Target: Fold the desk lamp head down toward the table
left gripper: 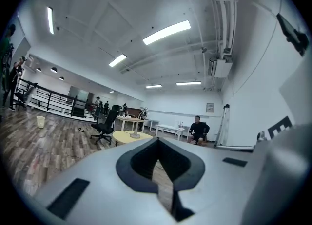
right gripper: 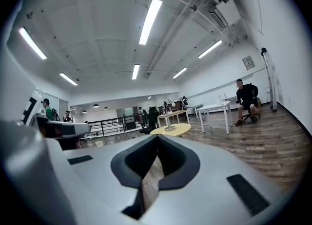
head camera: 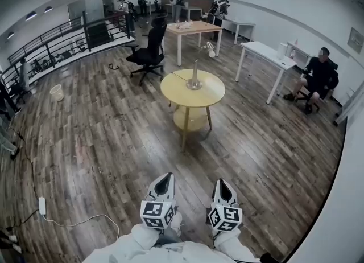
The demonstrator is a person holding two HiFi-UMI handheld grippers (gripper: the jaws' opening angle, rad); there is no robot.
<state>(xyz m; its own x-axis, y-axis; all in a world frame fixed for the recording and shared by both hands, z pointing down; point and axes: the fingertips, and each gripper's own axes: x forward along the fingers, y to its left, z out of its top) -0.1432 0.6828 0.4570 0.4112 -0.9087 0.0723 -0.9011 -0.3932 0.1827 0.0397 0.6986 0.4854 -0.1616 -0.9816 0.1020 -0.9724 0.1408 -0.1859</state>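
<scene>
Risk: lamp (head camera: 194, 83) well apart from claws, upright on round table (head camera: 170, 91) mid-room, head raised; left gripper (head camera: 164, 177) and right gripper (head camera: 221, 182) both clenched, empty, near body; reaching lamp with jaws shut would likely shove base or tip it, not hinge head; light table may shift. Around: chair (head camera: 149, 51) behind table; white desk (head camera: 264, 51) right; seated person (head camera: 319, 77) beyond; cable (head camera: 74, 221) left, off path; nothing between grippers and table.

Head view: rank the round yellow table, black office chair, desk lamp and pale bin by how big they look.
1. round yellow table
2. black office chair, though farther off
3. desk lamp, tall but thin
4. pale bin
</scene>
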